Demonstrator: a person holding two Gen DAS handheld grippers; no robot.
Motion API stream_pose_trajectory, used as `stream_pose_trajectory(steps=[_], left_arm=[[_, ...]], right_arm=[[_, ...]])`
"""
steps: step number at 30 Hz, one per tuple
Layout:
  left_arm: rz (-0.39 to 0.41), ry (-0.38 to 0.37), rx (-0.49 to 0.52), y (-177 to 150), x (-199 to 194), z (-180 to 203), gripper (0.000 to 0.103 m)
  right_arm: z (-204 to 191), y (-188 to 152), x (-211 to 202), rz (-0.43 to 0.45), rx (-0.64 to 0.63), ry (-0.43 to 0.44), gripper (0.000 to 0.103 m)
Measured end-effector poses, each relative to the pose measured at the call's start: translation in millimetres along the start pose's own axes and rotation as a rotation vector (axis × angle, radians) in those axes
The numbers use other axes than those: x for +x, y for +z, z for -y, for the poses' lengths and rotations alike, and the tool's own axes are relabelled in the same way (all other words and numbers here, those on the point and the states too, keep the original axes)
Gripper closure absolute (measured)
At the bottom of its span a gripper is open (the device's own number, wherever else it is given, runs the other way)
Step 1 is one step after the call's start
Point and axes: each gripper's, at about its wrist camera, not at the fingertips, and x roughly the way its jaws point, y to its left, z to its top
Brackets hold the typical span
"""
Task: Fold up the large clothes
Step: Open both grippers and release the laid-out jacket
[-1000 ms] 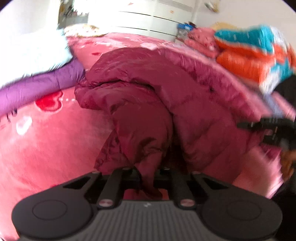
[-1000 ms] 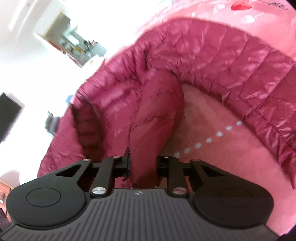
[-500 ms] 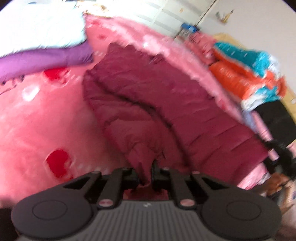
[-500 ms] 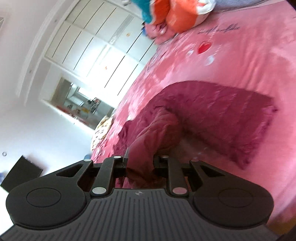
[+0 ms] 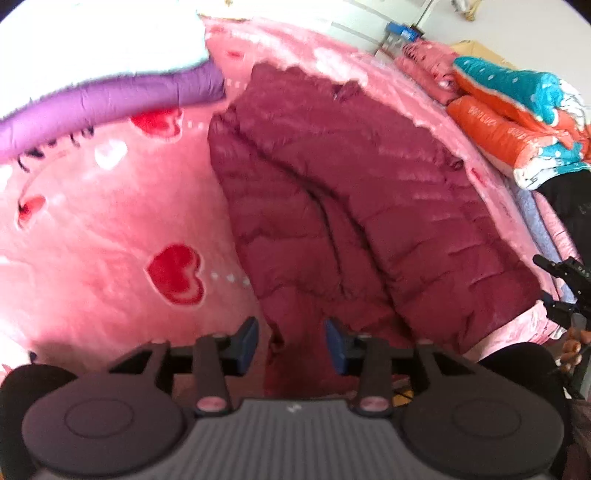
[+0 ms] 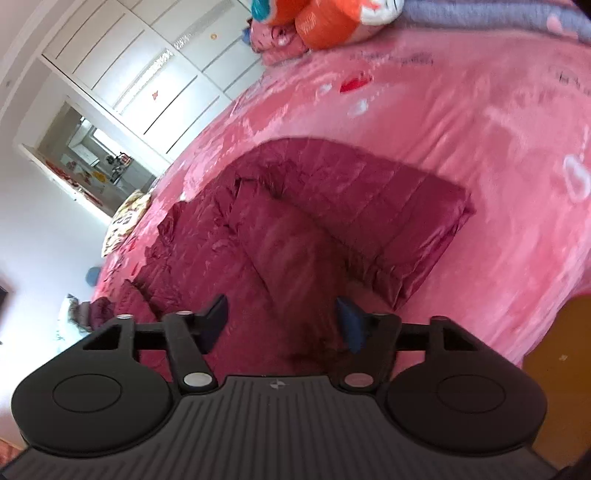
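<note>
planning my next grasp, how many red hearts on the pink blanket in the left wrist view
3 clear ones: a large red heart left of the maroon puffer coat, a small one at the left edge, and a pair-shaped one under the purple quilt. The coat may hide others.

Right tool (image 6: pixel 280 321) with its two fingers spread apart, nothing pinched between them, dark red quilted jacket (image 6: pixel 325 221) lying folded on the pink bed (image 6: pixel 461 122), one sleeve running toward the tool, orange bundle (image 6: pixel 325 22) at the bed's far edge, white wardrobe (image 6: pixel 147 62) beyond
</note>
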Motion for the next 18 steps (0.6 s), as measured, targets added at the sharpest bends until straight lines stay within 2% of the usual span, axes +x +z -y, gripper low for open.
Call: stream_pose_trajectory(steps=[3,4,5,7,9,11,18], left_arm=[[0.056,-0.005,0.029,8,-15,9,0.056],[0.076,-0.010,0.041,12,-17,12,0.055],[0.095,-0.019,0.054,15,-18,15,0.052],[0.134,-0.049,0.074,23,-14,21,0.047],[0.144,-0.079,0.082,31,0,26,0.046],[0.131,-0.127,0.088,36,20,33,0.046],[0.006,-0.244,0.099,36,93,62,0.046]], right_arm=[[-3,0,-8,0.058,-0.038,-0.011,0.018],[-6,0,-12,0.083,-0.044,0.003,0.015],[-7,3,-12,0.101,-0.053,0.023,0.008],[-17,7,-12,0.132,-0.083,0.057,0.002],[-27,6,-6,0.150,-0.126,0.076,0.001],[-38,5,6,0.147,-0.163,0.084,0.001],[-59,-5,58,0.053,-0.240,0.106,0.000]])
